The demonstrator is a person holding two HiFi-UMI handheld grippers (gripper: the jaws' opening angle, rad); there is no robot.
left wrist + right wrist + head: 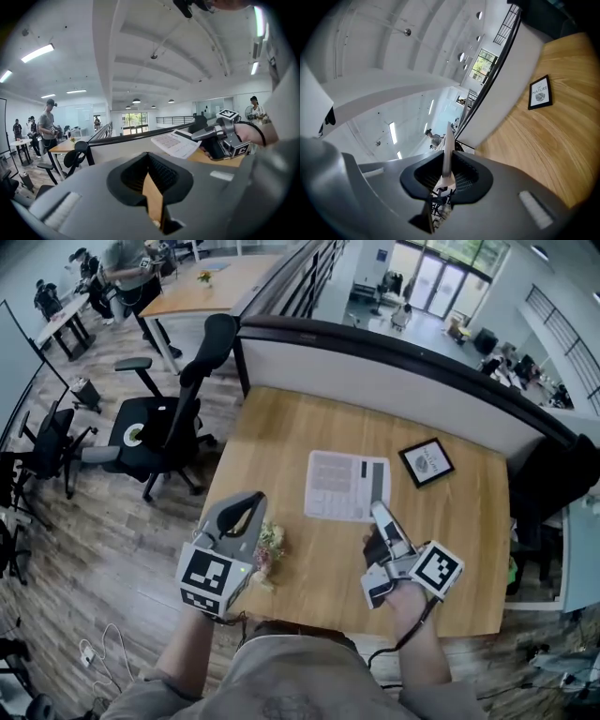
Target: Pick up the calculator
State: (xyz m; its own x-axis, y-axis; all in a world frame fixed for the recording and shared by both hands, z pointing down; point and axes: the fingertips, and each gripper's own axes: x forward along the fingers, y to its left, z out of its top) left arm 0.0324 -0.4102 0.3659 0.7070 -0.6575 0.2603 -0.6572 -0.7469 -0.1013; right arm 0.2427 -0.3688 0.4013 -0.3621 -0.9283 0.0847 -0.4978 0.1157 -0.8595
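Note:
The white calculator (345, 486) hangs above the wooden table (281, 442), and my right gripper (379, 510) is shut on its near right edge. In the right gripper view the calculator (446, 145) shows edge-on, clamped between the jaws. In the left gripper view the calculator (176, 143) is raised at the right in the right gripper (206, 137). My left gripper (251, 500) is lifted over the table's near left edge, jaws together, with nothing held.
A small framed picture (427, 462) lies on the table's far right. A little bunch of flowers (269, 549) lies by the left gripper. A black office chair (164, 427) stands left of the table, a low partition wall (375, 362) behind it.

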